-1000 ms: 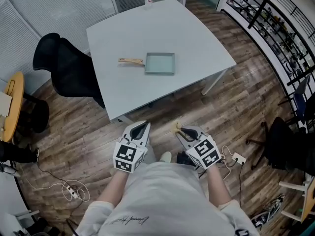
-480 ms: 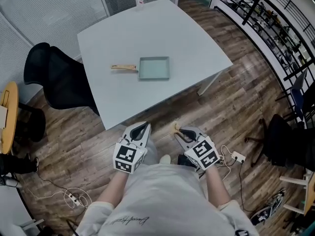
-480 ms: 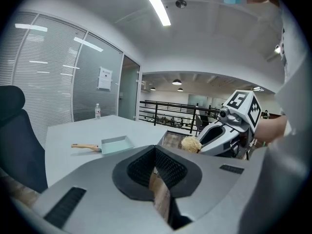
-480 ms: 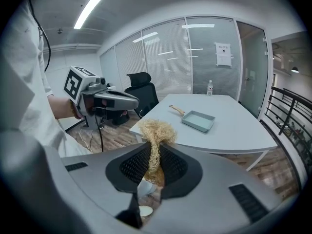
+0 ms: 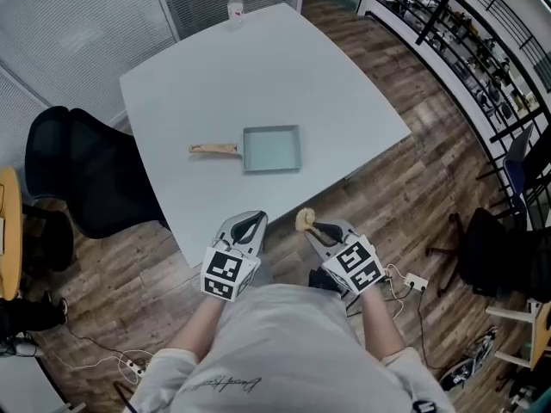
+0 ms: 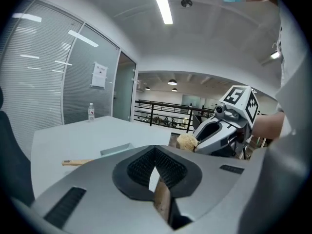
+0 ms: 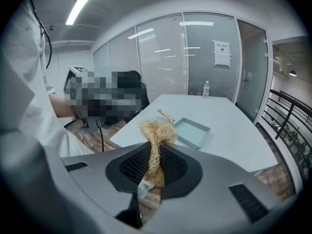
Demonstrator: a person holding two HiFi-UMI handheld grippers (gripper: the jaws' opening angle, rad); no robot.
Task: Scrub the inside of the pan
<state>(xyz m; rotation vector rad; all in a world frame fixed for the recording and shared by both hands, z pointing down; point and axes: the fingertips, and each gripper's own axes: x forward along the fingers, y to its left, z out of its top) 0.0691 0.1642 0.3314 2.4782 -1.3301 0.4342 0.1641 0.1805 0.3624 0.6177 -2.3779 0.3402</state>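
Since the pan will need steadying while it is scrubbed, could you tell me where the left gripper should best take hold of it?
Grip the wooden handle, probably around its middle, coming from the near edge of the table. It sticks out flat from the pan toward the side of the left gripper, looks slim enough for the jaws, and leaves the basin free.

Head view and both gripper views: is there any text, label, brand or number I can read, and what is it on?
Nothing is legible.
Cursive print on the shirt: too blurred to read.
Paper notice: too small to read.
Label on the bottle: too small to read.
The pan: no writing visible.
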